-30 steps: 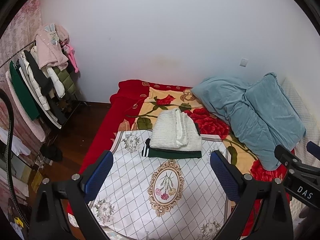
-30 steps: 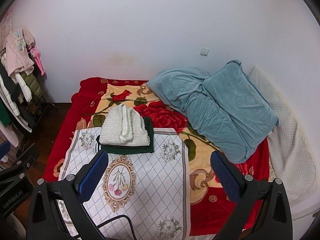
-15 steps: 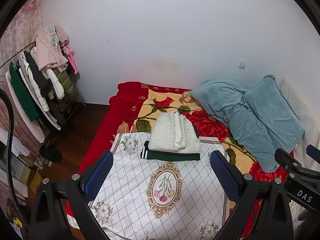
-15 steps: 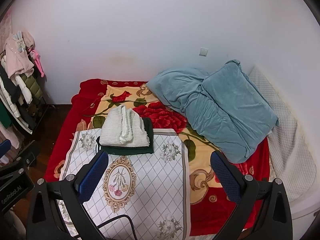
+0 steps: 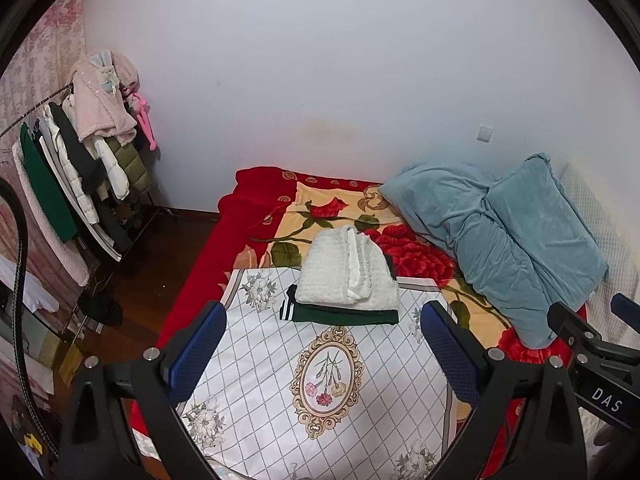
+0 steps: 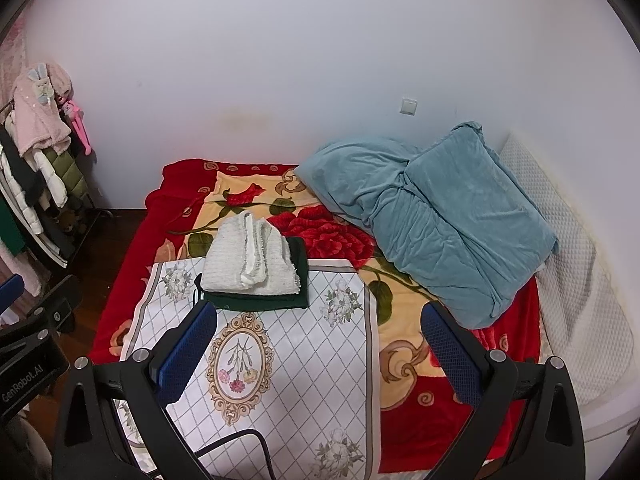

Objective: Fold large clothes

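A folded white knit garment (image 5: pixel 348 272) lies on top of a folded dark green garment (image 5: pixel 340 315) on a white floral cloth (image 5: pixel 320 380) spread over the bed. The same stack shows in the right wrist view, with the white garment (image 6: pixel 250 260) on the green one (image 6: pixel 260 300). My left gripper (image 5: pixel 322 356) is open and empty, held above the near part of the cloth, short of the stack. My right gripper (image 6: pixel 320 352) is open and empty too, above the cloth (image 6: pixel 300 380). The right gripper's body (image 5: pixel 600 364) shows at the lower right of the left wrist view.
A red rose blanket (image 6: pixel 320 232) covers the bed. A heap of teal bedding (image 6: pixel 432 216) lies at the back right against the wall. A clothes rack with hanging coats (image 5: pixel 80 168) stands to the left on the wooden floor (image 5: pixel 160 264). A white quilted mattress edge (image 6: pixel 580 288) runs along the right.
Both views have drawn slightly back and up from the bed, so the stack sits a little farther away. Both grippers stay open and the clothes have not moved.
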Motion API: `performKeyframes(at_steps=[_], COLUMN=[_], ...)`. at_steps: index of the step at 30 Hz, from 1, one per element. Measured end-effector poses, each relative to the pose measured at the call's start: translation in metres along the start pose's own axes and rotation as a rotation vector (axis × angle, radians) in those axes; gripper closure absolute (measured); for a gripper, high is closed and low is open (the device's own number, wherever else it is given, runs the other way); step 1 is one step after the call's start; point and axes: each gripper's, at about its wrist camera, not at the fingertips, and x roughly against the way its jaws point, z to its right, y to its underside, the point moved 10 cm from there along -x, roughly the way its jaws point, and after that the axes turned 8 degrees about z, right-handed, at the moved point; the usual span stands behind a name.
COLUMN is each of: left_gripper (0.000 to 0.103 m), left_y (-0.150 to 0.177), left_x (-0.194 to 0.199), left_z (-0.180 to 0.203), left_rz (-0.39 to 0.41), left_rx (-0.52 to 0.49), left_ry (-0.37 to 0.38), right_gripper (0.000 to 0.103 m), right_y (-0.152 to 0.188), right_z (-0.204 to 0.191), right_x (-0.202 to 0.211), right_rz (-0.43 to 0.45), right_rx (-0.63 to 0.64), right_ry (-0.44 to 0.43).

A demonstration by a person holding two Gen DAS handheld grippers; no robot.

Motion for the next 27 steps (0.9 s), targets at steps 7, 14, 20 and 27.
performKeyframes(at_steps=[7,14,20,27], left_gripper=[0.004,0.004,0.004,0.004], left_y=[0.0003,0.0005,-0.0003,-0.0010], left_x=[0.0002,0.0004,0.0009,0.0006], left_z=[0.0006,0.0008,0.0014,0.0008], left_rz=[0.001,0.002,0.005,0.007], left_rx=[0.000,0.000,0.004,0.005], left_ry=[0.000,0.001,0.003,0.004], right_gripper=[0.000,0.000,0.000,0.000], right_y=[-0.0057,-0.0072,-0.0047,-0.0033], right_z=[-0.0012,-0.0037,-0.0032,-0.0033], right_x=[-0.0003,0.0021,0.0052,0.0067], right_rz=[0.001,0.002,0.003,0.002], right_rx=[0.000,-0.002,-0.007,-0.008], right_ry=[-0.002,0.000,0.004,0.005])
